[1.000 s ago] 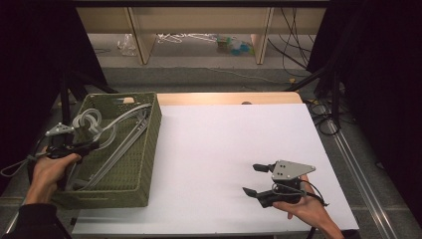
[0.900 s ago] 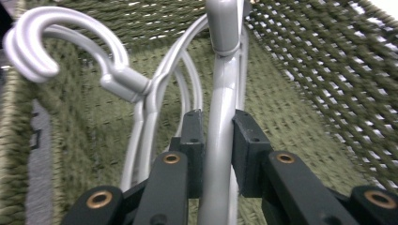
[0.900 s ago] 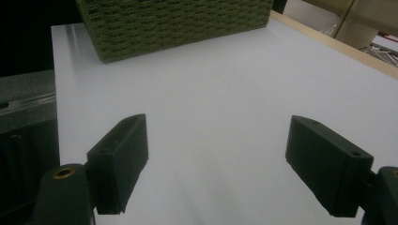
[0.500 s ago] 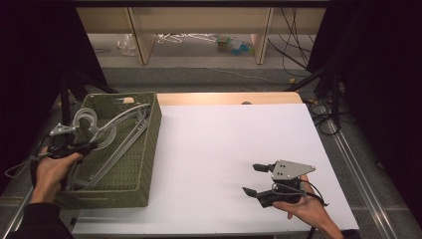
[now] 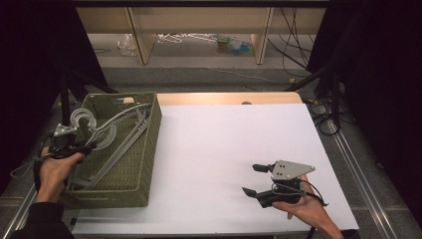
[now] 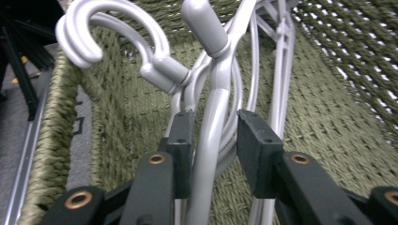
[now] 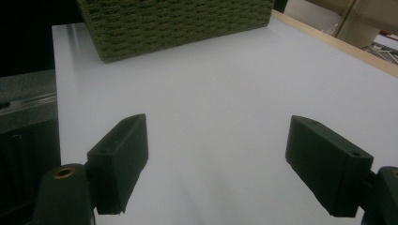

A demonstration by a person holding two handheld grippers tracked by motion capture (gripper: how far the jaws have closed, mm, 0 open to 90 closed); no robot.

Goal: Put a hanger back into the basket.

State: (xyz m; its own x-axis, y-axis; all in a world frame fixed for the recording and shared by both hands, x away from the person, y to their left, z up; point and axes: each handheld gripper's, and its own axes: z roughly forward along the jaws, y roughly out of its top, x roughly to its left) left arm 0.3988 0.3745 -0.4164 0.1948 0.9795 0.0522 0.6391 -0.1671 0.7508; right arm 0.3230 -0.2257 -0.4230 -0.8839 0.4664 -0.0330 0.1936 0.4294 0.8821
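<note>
1. High view: the left hand-held gripper (image 5: 82,147) reaches into the green basket (image 5: 149,149) on the worktop (image 5: 224,149), among grey hangers (image 5: 107,134).
2. Left gripper view: its jaws sit either side of one hanger's neck (image 6: 211,140), not fully pressed on it.
3. Right gripper view: the right hand-held gripper (image 7: 216,164) is spread wide above the bare worktop.

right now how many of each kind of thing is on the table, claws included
green basket: 1
grey hangers: at least 2, tangled in the basket, exact count unclear
claws: 2, left claw and right claw
total: at least 5
</note>
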